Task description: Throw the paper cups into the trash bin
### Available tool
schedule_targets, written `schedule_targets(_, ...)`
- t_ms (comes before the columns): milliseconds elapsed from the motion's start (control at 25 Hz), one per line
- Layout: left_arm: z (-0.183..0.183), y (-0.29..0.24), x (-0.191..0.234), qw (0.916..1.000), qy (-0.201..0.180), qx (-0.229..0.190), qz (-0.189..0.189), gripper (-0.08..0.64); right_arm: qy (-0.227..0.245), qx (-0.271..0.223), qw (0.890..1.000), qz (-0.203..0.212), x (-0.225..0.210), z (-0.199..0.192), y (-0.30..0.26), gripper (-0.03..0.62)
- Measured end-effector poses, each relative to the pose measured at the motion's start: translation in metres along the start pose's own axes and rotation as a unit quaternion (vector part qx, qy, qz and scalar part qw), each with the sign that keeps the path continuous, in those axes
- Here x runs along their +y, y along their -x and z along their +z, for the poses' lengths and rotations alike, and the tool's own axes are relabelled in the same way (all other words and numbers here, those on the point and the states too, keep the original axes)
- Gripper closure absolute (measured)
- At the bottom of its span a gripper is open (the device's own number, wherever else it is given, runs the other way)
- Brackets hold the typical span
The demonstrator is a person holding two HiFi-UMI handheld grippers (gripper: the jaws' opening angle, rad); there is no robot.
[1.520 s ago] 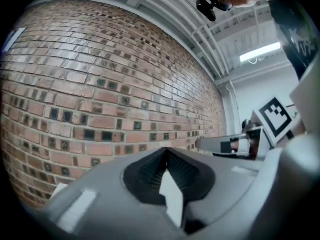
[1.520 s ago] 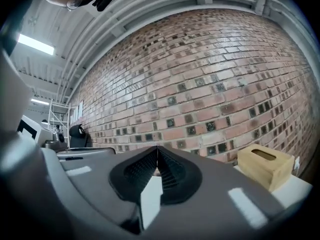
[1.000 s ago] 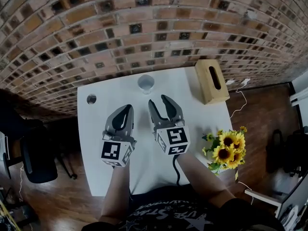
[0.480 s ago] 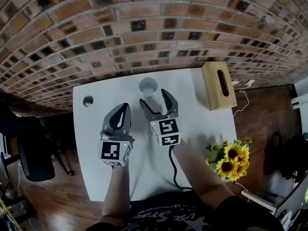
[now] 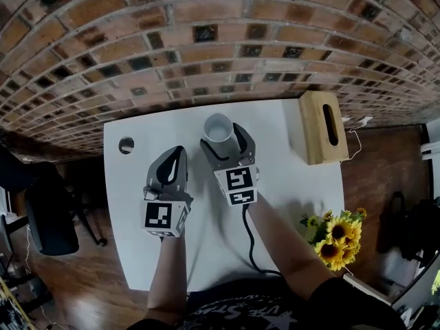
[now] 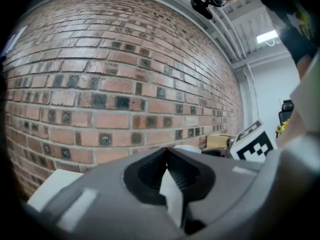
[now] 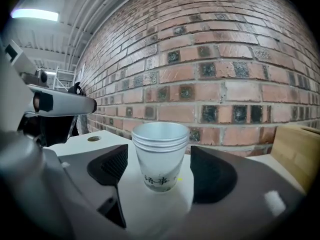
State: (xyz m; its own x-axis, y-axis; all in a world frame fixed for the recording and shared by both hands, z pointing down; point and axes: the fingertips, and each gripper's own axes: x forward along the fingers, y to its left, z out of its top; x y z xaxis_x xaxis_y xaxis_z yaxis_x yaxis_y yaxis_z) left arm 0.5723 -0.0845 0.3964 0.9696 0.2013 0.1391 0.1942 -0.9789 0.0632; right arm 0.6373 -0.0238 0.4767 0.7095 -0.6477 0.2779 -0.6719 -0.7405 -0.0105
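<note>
Right gripper (image 5: 225,141): fingers just opened wide; stacked paper cups (image 7: 160,154) stand upright on the desk (image 5: 289,177) between them, untouched. Left gripper (image 5: 176,155) beside it, fingers together.

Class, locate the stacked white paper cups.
Head view: cups stand at the white table's far edge, left of the wooden box, between the right gripper's jaws, which have just been opening.

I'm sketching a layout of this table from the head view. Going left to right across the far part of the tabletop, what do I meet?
Small round hole → left tool, jaws together → stack of white paper cups → light wooden box with a slot on top.
</note>
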Motion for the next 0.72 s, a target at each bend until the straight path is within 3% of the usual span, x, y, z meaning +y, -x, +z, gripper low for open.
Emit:
schedule_targets(280, -0.009, -0.004, 0.008, 0.9999, 0.007, 0.006, 0.007, 0.557, 0.011, -0.013, 1.0, 0.009, -0.002, 0.01, -0.021, 0.209)
schedule_targets(720, -0.013, -0.004, 0.013, 0.9998, 0.01, 0.011, 0.012, 0.557, 0.014, 0.007, 1.0, 0.017, -0.002, 0.009, -0.034, 0.225)
